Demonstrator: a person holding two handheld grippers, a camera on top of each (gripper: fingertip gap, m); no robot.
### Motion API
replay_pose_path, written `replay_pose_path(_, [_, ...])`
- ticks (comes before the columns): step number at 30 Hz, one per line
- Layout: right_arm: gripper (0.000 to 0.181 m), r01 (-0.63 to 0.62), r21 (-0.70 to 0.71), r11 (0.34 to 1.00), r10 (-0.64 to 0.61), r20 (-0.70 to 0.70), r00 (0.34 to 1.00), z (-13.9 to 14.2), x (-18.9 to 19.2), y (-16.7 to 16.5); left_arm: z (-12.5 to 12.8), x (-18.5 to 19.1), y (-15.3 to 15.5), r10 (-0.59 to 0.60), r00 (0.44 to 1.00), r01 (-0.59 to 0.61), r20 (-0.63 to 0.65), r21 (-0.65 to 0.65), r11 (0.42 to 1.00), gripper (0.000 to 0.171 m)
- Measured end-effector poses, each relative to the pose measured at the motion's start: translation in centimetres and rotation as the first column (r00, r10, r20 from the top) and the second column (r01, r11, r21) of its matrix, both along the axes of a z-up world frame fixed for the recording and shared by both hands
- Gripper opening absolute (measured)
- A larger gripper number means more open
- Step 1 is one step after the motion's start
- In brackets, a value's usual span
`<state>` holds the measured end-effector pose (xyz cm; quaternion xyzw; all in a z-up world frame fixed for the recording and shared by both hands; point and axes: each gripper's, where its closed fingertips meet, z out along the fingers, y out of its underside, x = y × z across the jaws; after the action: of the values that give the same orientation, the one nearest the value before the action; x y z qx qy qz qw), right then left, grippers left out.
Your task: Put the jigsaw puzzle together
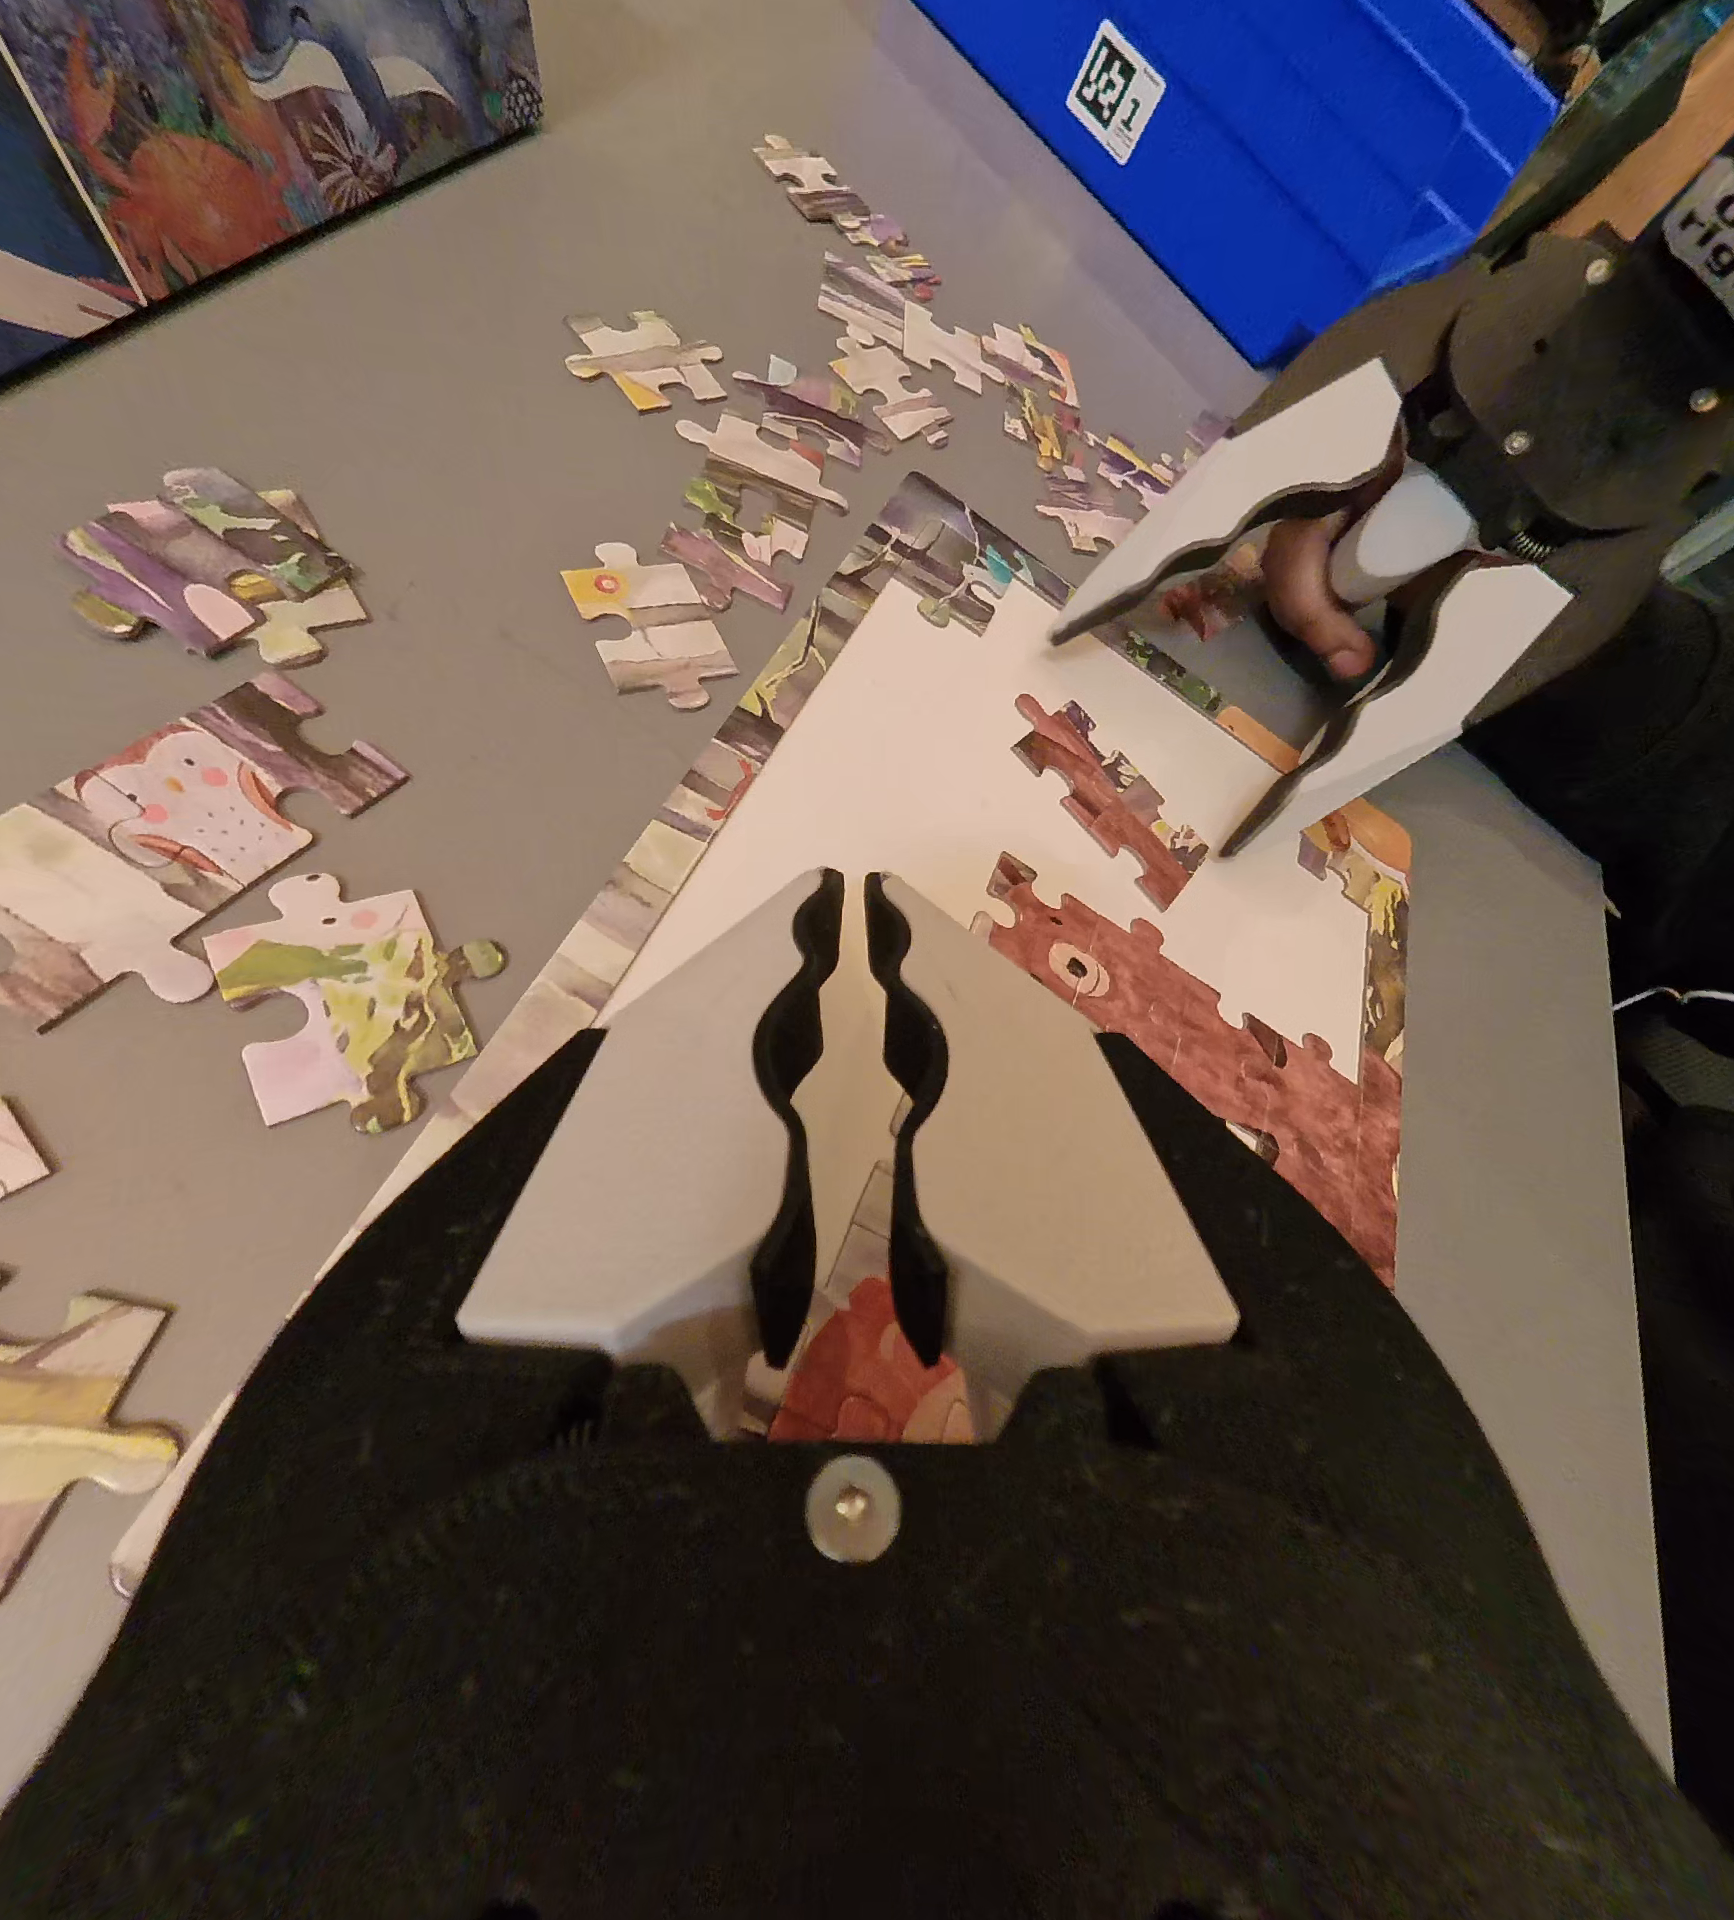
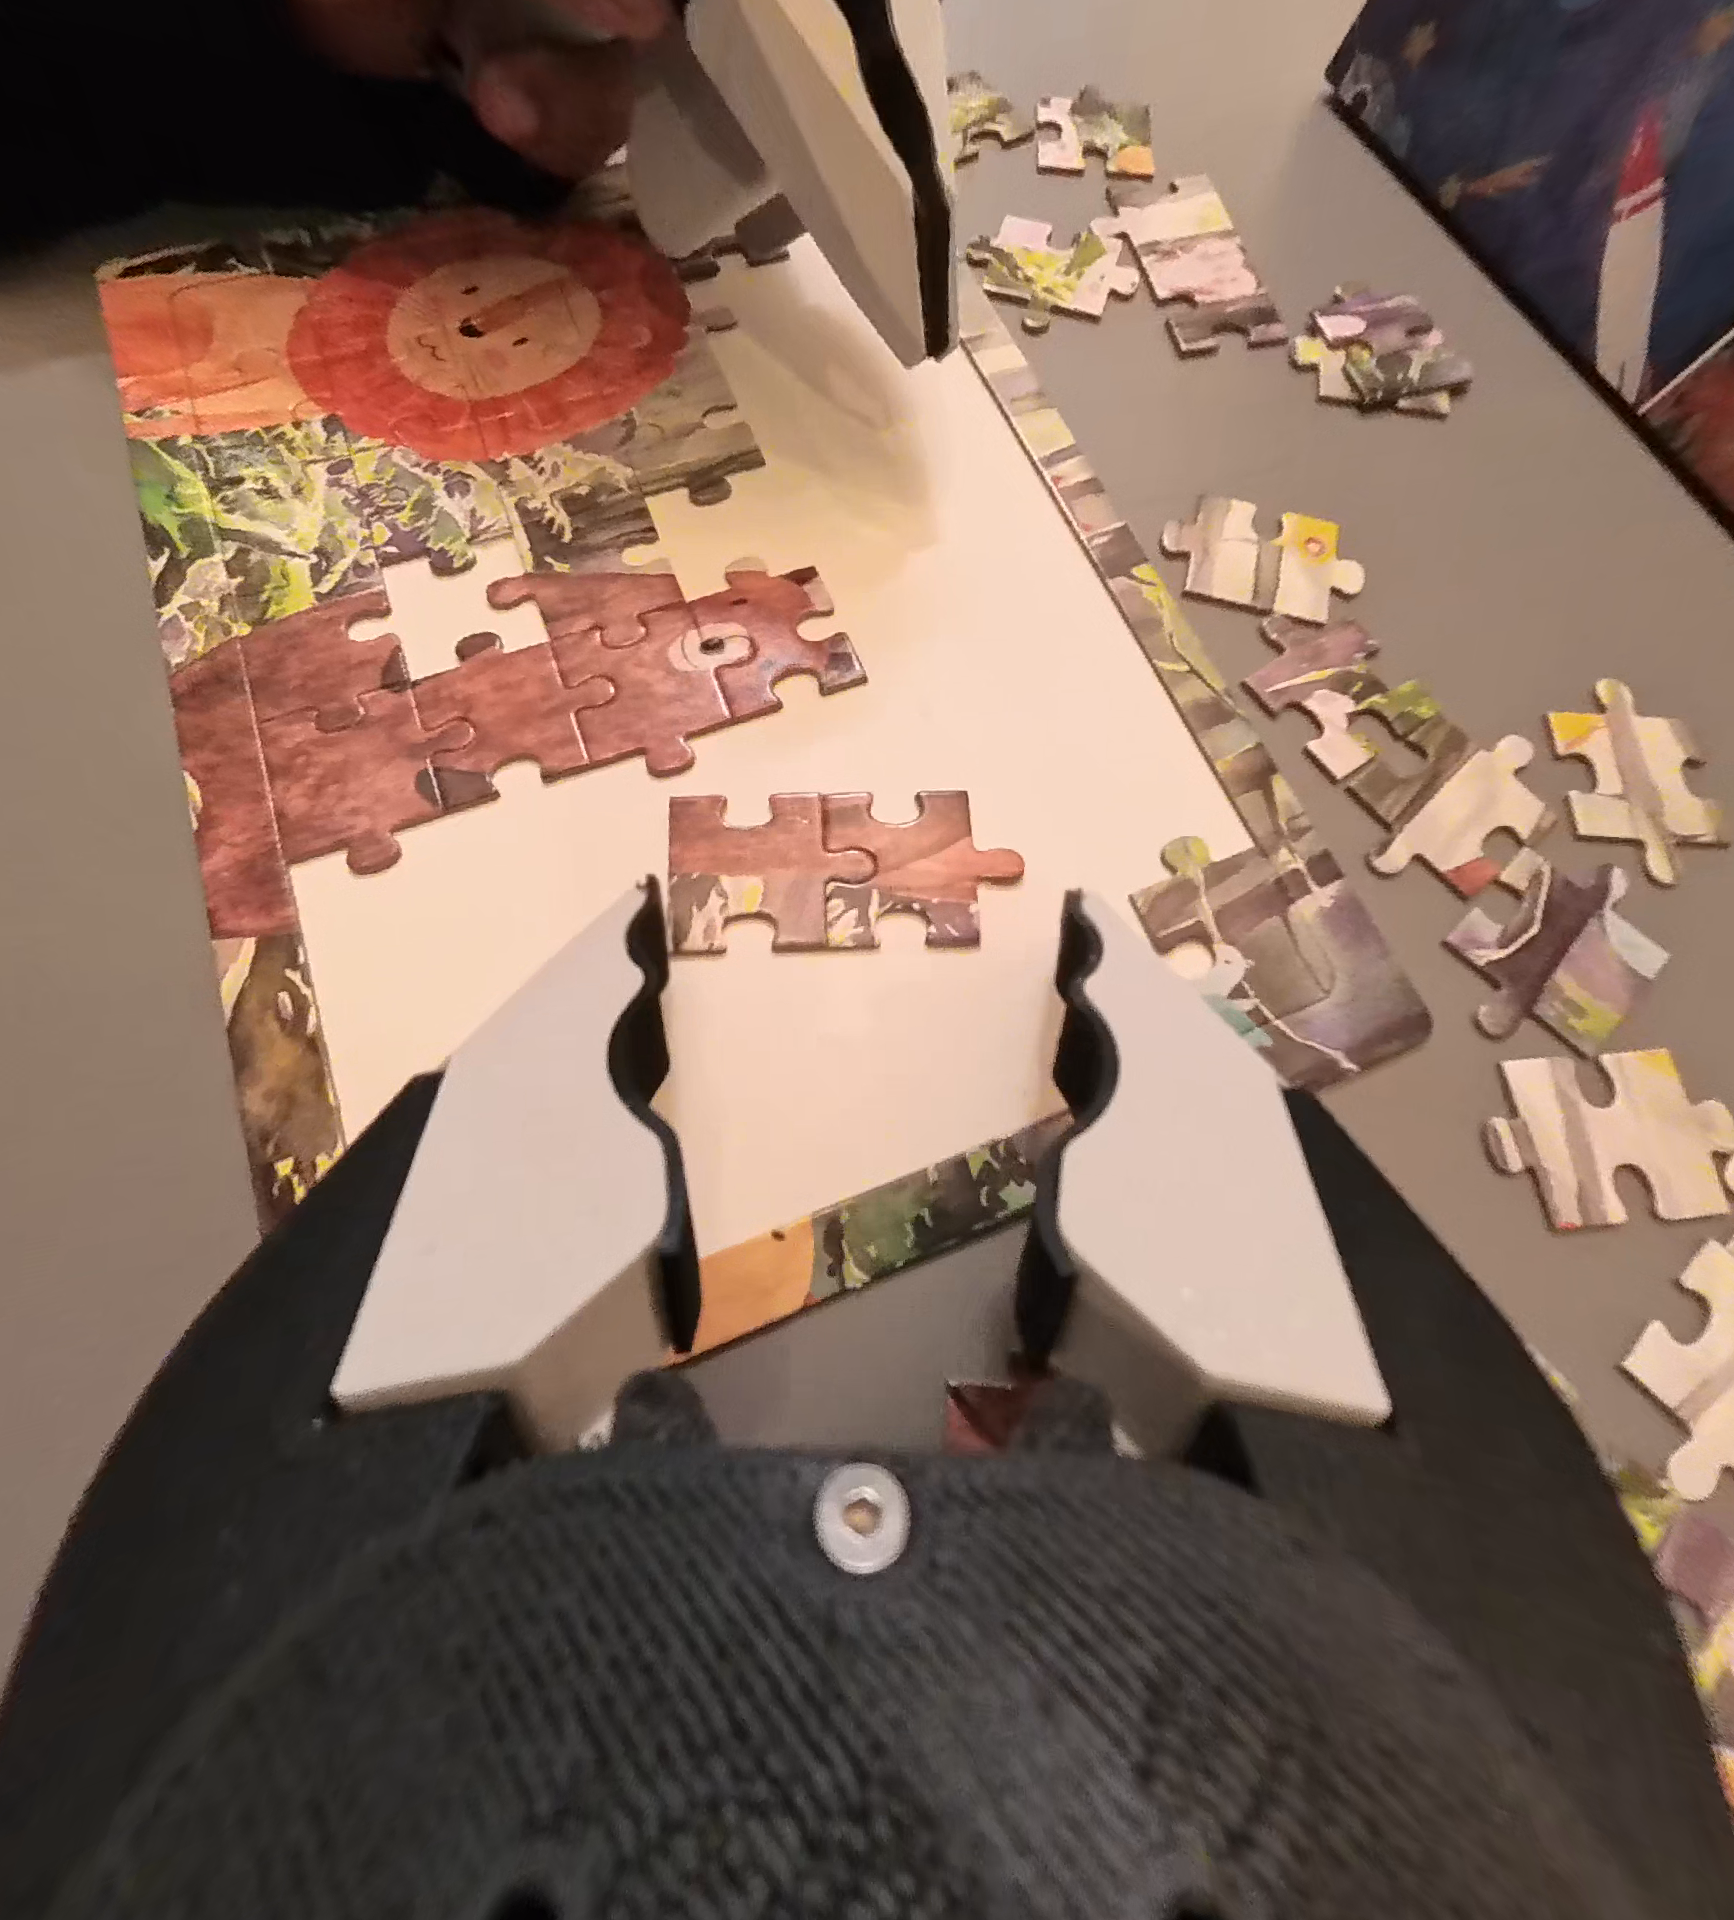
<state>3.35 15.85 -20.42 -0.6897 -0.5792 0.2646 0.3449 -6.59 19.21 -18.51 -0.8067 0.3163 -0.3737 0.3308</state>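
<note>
While the right claw [image 2: 858, 914] hangs spread wide and empty just short of the loose two-piece brown-and-green cardboard puzzle chunk [image 2: 827, 873], the risk, as I judge it, is in the pickup. That chunk lies flat on the bare cream tray floor [image 2: 956, 675], so a pinch from the edges could buckle the joint between its two pieces or skid it away. It sits near the assembled brown bear section [image 2: 551, 696], apart from it, and a sideways shove could drive it into the bear's open tabs and lift them. Seated at a slight angle, the tabs would not lock.

The left claw [image 1: 845, 883] is nearly closed, with only a narrow slit between its tips and nothing visibly held; it hangs over the tray beyond the bear section, near the orange lion picture [image 2: 489, 332]. It stands over the far side of the open floor and could crowd any move in that direction.

Past the printed tray border [image 2: 1185, 665], on the far side of the chunk from the bear, pale and purple loose pieces [image 2: 1445, 790] lie scattered on the grey bench [image 2: 1206, 416]. Beyond them stands a dark blue illustrated box [image 2: 1621, 177], and a blue plastic crate [image 1: 1289, 156] sits at the bench's edge.
</note>
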Motion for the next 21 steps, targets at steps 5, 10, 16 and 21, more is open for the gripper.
replay_pose_path(5, [0.077,-0.007,-0.049,0.999,0.009,0.044,0.999,-0.85,-0.36,-0.35,-0.03,-0.01,0.02,0.001,1.0,-0.001,0.003,-0.006,1.0,0.002])
replay_pose_path(10, [0.073,0.007,-0.047,0.999,-0.005,0.045,0.999,-0.86,-0.58,-0.31,-0.06,-0.02,0.06,0.001,1.0,-0.001,0.006,-0.013,1.0,0.002])
replay_pose_path(16, [0.061,-0.008,-0.042,0.999,0.01,0.041,0.999,-0.74,-0.56,-0.6,-0.11,0.03,-0.01,-0.002,1.0,0.002,0.004,-0.015,1.0,0.003])
replay_pose_path(21, [0.061,-0.017,-0.04,0.999,0.019,0.042,0.999,-0.7,-0.44,-0.76,-0.11,0.05,-0.03,-0.002,1.0,0.002,-0.001,-0.009,1.0,0.003])
